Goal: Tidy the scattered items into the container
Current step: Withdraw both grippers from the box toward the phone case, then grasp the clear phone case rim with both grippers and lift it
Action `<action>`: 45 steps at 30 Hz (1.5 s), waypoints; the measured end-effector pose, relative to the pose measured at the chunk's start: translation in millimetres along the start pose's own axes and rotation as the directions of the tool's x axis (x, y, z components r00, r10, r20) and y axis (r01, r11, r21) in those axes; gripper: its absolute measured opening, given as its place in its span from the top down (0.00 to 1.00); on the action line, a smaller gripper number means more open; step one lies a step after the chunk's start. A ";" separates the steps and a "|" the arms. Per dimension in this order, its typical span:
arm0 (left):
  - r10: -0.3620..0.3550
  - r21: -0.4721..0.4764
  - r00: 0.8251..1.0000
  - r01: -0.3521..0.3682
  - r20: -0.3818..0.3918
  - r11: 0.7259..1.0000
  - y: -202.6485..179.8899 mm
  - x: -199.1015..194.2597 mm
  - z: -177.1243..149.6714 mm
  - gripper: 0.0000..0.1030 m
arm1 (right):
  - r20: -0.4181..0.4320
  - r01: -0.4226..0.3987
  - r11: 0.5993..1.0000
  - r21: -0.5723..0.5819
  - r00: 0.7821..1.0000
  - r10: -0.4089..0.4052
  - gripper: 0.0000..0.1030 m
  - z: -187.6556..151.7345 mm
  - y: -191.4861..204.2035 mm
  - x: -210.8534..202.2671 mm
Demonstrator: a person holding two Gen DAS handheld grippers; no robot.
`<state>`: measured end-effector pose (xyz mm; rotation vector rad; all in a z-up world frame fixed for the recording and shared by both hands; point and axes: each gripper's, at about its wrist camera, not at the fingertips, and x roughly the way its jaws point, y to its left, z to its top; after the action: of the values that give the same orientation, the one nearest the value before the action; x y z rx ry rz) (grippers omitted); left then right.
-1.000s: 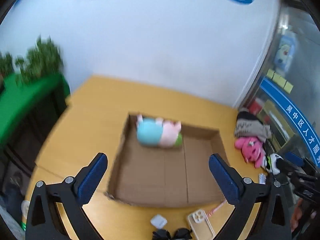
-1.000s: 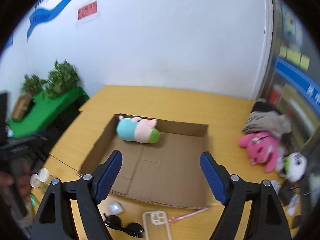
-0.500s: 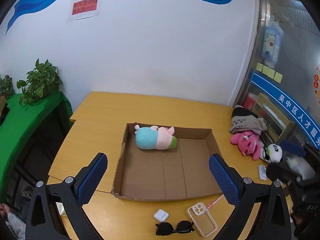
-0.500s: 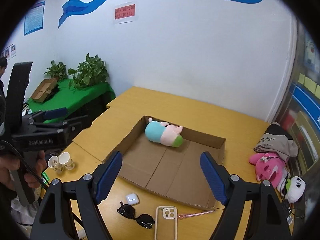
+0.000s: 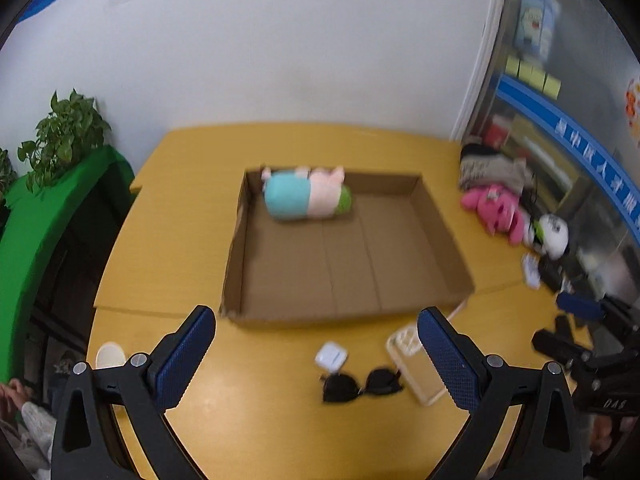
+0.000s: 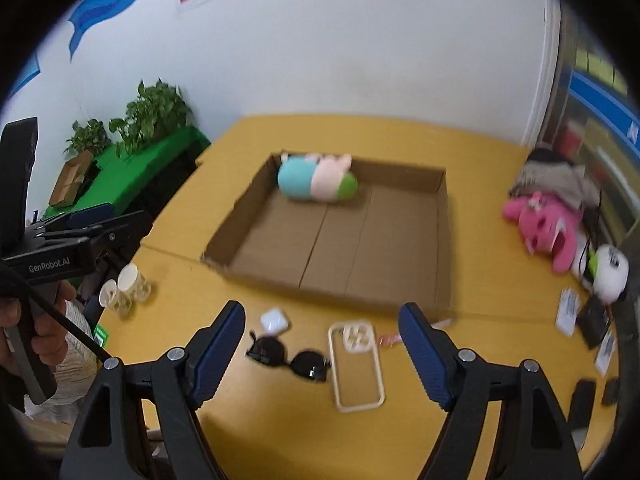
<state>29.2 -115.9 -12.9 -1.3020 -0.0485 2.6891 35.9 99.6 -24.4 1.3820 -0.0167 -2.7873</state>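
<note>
A shallow cardboard box point(image 5: 448, 240) point(image 6: 444, 240) lies on the yellow table with a blue, pink and green plush point(image 5: 306, 196) point(image 6: 318, 179) in its far left corner. In front of the box lie a white earbud case point(image 5: 330, 357) point(image 6: 274, 320), black sunglasses point(image 5: 360, 384) point(image 6: 288, 358), a clear phone case point(image 5: 416, 364) point(image 6: 356, 364) and a pink pen point(image 6: 390, 338). My left gripper point(image 5: 316, 340) hangs open above these items. My right gripper point(image 6: 322, 330) is over them too, its jaws closing with nothing between them.
A pink plush point(image 5: 496, 210) point(image 6: 548, 224), a panda plush point(image 5: 554, 234) point(image 6: 610, 274) and folded clothing point(image 6: 560, 178) sit at the table's right edge with dark gadgets and cards point(image 6: 568, 312). Paper cups point(image 6: 124, 288) stand at the left edge. Plants point(image 6: 152, 116) on a green stand are beyond.
Both grippers have moved down and toward the small items in front of the box, which now show larger and higher in both views. The right jaws have narrowed slightly.
</note>
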 end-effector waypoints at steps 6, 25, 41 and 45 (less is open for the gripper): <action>-0.072 -0.008 0.978 0.072 -0.194 0.997 9.5 44.0 -41.6 0.76 | -0.133 0.039 0.998 0.053 0.991 -0.031 0.96 -28.0 -5.1 21.7; -0.200 -0.088 0.877 0.179 -0.437 0.980 -53.6 173.8 -38.9 0.13 | -0.463 0.044 0.972 0.232 0.884 0.070 0.25 -114.8 -97.6 159.8; -0.280 -0.182 0.744 0.213 -0.606 0.960 -116.6 291.0 -61.1 0.42 | -0.414 0.107 0.990 0.089 0.908 -0.061 0.37 -146.6 -106.9 190.8; -0.276 -0.189 0.737 0.201 -0.617 0.961 -123.3 301.0 -66.0 0.60 | -0.411 0.153 0.986 0.063 0.904 -0.114 0.54 -151.0 -102.1 184.1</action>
<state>-87.8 49.0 -276.1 -2.0218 -0.2671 1.9245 42.4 196.3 -264.6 2.0348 -0.0457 -2.5647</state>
